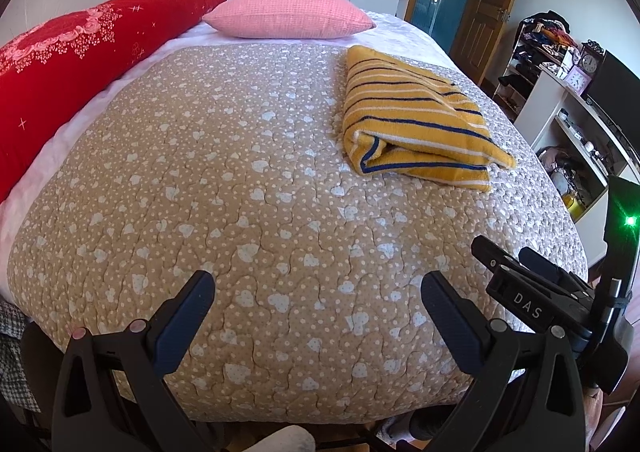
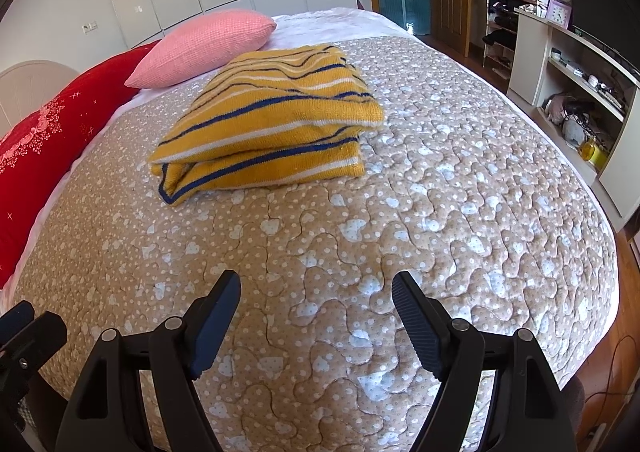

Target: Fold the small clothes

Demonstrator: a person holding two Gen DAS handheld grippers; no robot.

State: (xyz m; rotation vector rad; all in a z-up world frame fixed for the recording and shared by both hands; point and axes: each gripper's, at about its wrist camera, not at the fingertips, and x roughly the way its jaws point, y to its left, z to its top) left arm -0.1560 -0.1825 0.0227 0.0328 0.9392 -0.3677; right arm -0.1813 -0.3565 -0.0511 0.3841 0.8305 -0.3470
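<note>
1. We see open white shelves (image 2: 580, 92) at about 3 o'clock beside the bed; their compartments hold small items too blurred to name, with a yellow object (image 2: 594, 154) low down. A rack (image 2: 508, 0) further back holds piled clothes.
2. The folded yellow striped garment (image 2: 268, 124) lies on the beige quilt (image 2: 440, 192), near the pink pillow (image 2: 204, 48) and the red pillow (image 1: 60, 64).
3. Our left gripper (image 1: 318, 300) has its fingers spread apart, holding nothing; the garment sits well apart at about 1 o'clock.
4. Our right gripper (image 2: 316, 304) is likewise spread and empty, above the quilt; the garment lies well apart at about 11 o'clock.
</note>
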